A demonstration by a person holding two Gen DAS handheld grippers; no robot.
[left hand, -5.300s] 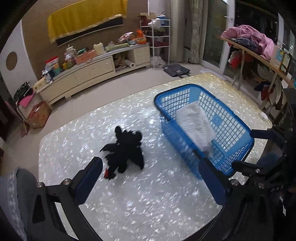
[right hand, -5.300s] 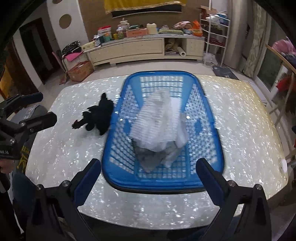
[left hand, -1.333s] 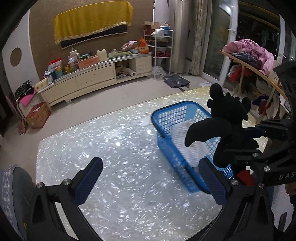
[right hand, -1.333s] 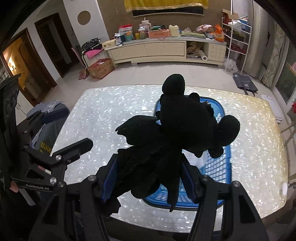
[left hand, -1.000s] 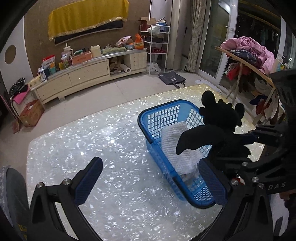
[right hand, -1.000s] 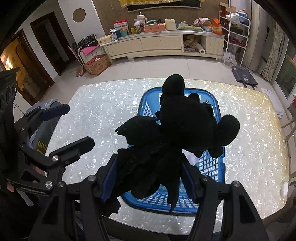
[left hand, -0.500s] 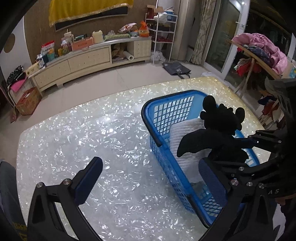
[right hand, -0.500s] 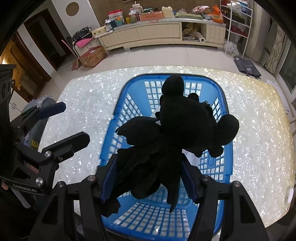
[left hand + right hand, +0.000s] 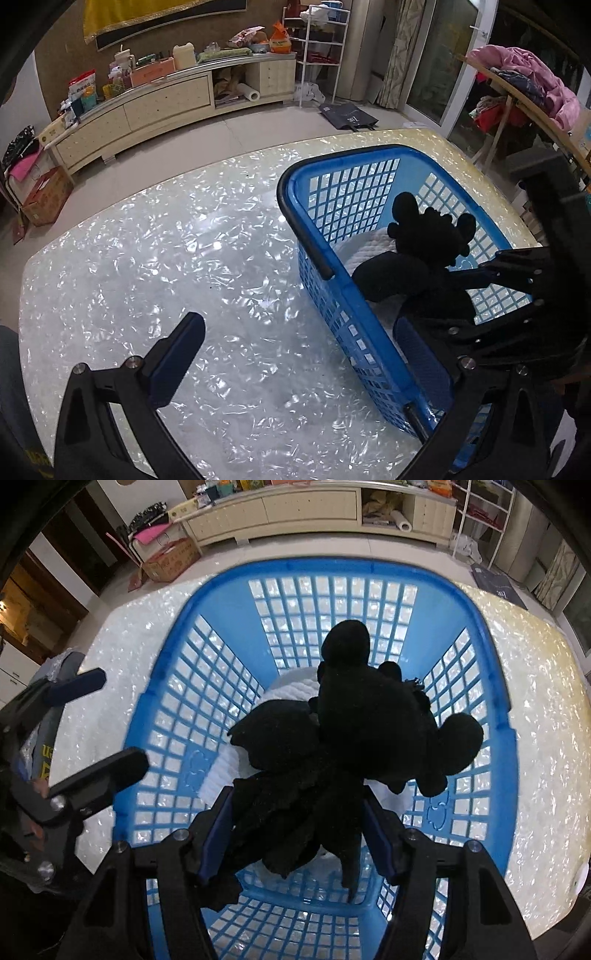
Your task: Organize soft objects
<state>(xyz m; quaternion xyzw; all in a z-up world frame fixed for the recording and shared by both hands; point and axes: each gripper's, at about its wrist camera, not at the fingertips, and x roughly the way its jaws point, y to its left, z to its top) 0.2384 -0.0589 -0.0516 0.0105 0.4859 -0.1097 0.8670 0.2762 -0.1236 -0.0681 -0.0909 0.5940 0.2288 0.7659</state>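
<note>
Right wrist view: right gripper [image 9: 297, 834] jaws pinched black plush [image 9: 354, 738] above white cloth [image 9: 236, 753] in blue basket [image 9: 229, 602], unreleased; left gripper [image 9: 295, 365] jaws spread, empty.

A desk [image 9: 166, 258] with a pearly, shimmering top is shown on a tiled floor [image 9: 258, 125]. A long cream sideboard [image 9: 166, 107], cluttered on top, is seen along the far wall beneath a yellow cloth [image 9: 155, 14]. A cardboard box [image 9: 44, 199], a white wire shelf [image 9: 317, 48] and a rack of pink clothing [image 9: 524, 74] are seen around the room.
</note>
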